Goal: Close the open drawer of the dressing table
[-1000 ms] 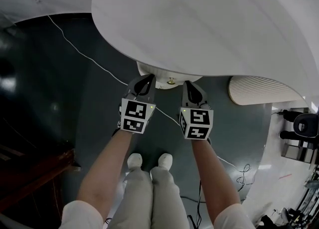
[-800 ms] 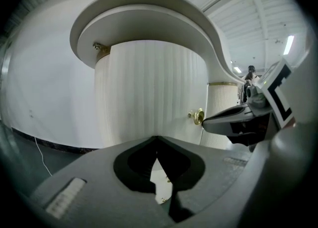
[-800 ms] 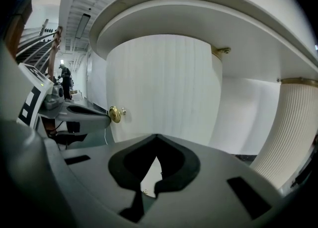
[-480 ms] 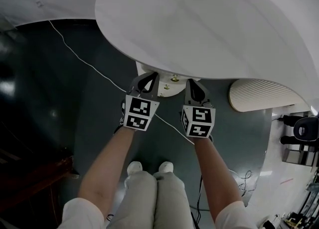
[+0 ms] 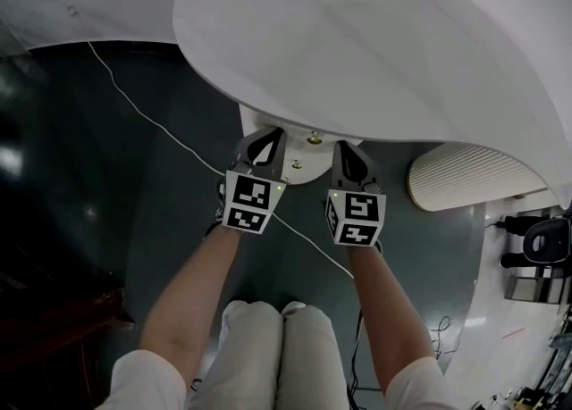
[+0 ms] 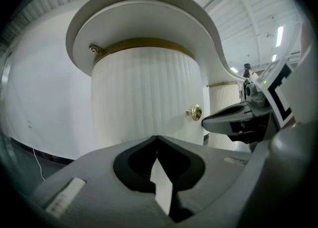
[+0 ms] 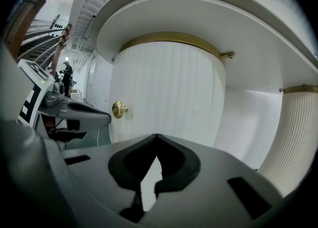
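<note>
The dressing table's round white top (image 5: 375,51) overhangs a curved, ribbed white drawer front (image 5: 299,167) with a small brass knob (image 5: 314,139). My left gripper (image 5: 268,140) is just left of the knob and my right gripper (image 5: 343,151) just right of it, both with tips at the drawer front. In the left gripper view the drawer (image 6: 149,98) fills the middle, with its knob (image 6: 195,113) to the right, and the left gripper (image 6: 157,137) is shut and holds nothing. In the right gripper view the drawer (image 7: 169,93) and knob (image 7: 118,109) show, and the right gripper (image 7: 157,136) is shut and holds nothing.
A ribbed white pedestal (image 5: 465,176) stands to the right under the table top. A thin white cable (image 5: 152,109) runs across the dark floor (image 5: 107,203). The person's legs (image 5: 277,346) are below the grippers. Equipment (image 5: 536,247) sits at the far right.
Both grippers have edged a little forward toward the drawer front. The person's feet have slipped out of sight under the knees. Both grippers stay shut.
</note>
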